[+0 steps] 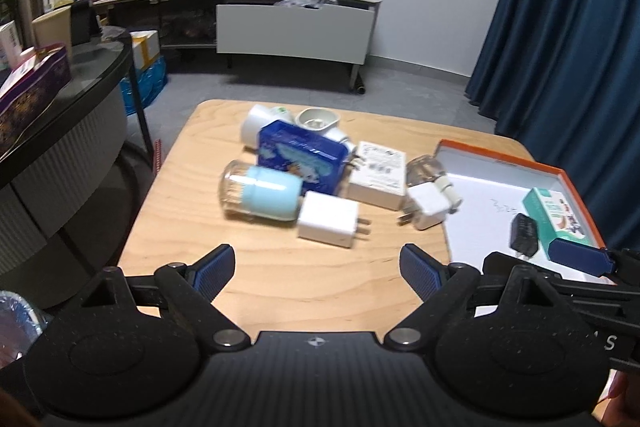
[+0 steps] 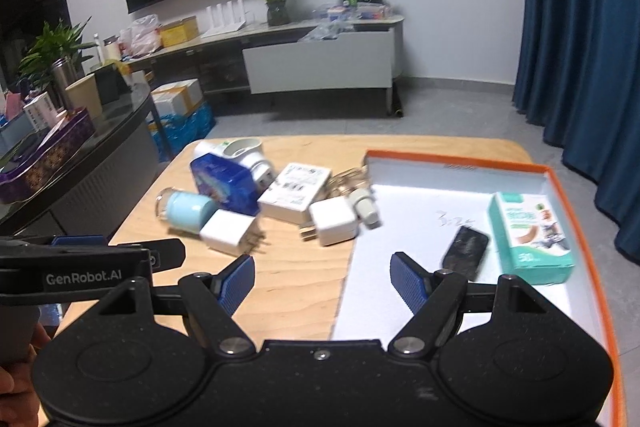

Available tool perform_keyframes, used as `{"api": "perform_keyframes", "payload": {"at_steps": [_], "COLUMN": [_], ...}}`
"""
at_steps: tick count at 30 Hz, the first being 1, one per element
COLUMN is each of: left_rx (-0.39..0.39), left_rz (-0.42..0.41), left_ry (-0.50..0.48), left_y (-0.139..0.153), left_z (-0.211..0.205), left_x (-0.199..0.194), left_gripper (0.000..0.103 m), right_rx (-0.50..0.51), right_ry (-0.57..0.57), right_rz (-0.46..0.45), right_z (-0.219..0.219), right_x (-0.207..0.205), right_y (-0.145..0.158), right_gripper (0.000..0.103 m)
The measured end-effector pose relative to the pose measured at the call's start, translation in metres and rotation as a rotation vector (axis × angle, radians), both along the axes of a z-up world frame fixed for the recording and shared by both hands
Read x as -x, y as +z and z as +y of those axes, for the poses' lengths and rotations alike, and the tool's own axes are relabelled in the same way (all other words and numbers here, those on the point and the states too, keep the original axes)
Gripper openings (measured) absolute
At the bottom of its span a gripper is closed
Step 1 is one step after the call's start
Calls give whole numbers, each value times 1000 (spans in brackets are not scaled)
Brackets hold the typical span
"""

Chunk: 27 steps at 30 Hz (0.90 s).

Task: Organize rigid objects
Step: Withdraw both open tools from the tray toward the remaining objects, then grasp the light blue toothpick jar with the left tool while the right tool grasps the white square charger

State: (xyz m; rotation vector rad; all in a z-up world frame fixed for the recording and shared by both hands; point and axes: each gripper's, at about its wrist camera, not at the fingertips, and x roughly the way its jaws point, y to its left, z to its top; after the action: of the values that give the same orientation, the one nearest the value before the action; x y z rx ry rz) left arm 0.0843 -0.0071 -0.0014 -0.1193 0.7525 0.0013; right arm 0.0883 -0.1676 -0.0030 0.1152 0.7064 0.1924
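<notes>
Both tongs, left and right, hover wide and empty. Ahead of the right one, the tray holds only a carton and phone; chargers, jar and boxes wait.

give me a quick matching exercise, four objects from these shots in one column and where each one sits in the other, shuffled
Objects
1. teal and white carton
2. black adapter
3. glass jar with light blue insert
4. blue tin

Places
A. on its side on the wooden table, left end of the pile
B. inside the orange-rimmed box lid, against its right wall
C. leaning in the pile, in front of the white cup
D. inside the box lid, just left of the carton

Pairs: 1-B, 2-D, 3-A, 4-C
</notes>
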Motion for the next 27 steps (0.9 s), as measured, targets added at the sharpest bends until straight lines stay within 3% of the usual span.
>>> {"api": "perform_keyframes", "payload": {"at_steps": [7, 14, 19, 27], "left_rx": [36, 21, -14, -51], "left_rz": [6, 4, 0, 7], "left_ry": [15, 50, 78, 27], "left_y": [-9, -19, -28, -44], "left_z": [14, 27, 43, 43], "left_x": [-1, -11, -36, -83], "left_gripper": [95, 101, 102, 103], "right_rx": [-16, -24, -29, -29], "right_ry": [23, 18, 6, -5], "right_rz": [10, 15, 17, 29], "right_z": [10, 7, 1, -4], "right_x": [-3, -5, -4, -7], "right_y": [-6, -11, -12, -17], "right_gripper": [89, 89, 89, 89]}}
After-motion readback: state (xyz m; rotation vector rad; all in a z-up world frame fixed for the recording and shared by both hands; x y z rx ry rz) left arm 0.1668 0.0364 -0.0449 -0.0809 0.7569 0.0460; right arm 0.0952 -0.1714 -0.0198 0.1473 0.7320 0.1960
